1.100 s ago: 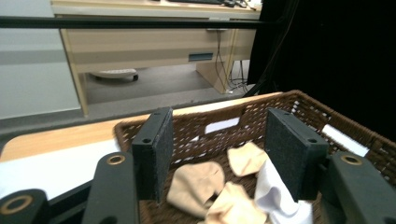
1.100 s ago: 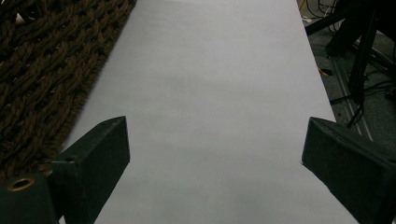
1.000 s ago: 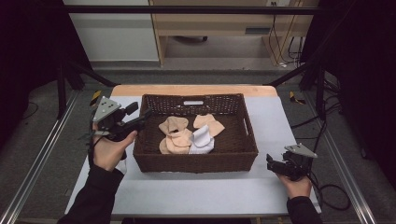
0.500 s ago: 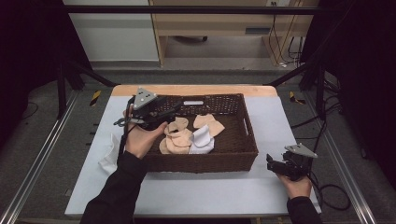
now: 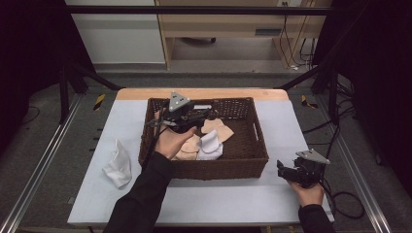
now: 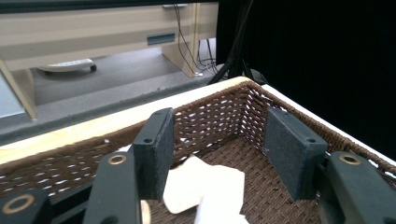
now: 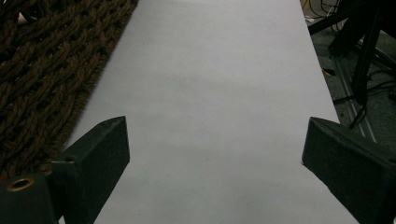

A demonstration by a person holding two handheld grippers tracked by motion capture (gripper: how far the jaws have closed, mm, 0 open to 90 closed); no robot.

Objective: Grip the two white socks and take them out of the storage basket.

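Note:
A dark brown wicker basket (image 5: 257,145) stands mid-table and holds several beige cloths (image 5: 221,130) and a white cloth (image 5: 212,145). My left gripper (image 5: 204,115) hovers over the basket's far left part, pointing right, jaws open with nothing between them. In the left gripper view the open left gripper (image 6: 222,140) looks along the basket's inner wall (image 6: 219,116), with a beige cloth (image 6: 205,182) lying below the jaws. My right gripper (image 5: 283,168) rests open on the table to the right of the basket. In its own view the right gripper (image 7: 215,130) frames bare white tabletop (image 7: 210,84).
A crumpled white cloth (image 5: 118,165) lies on the table left of the basket. The table's wooden far edge (image 5: 204,93) runs behind the basket. Cables (image 5: 345,199) trail off the right side. The basket's outer weave (image 7: 42,70) lies close to the right gripper's left jaw.
My left hand has swung rightward from the table left of the basket, over its rim, to above the cloths inside. The white cloth stays on the table. The right hand has kept still.

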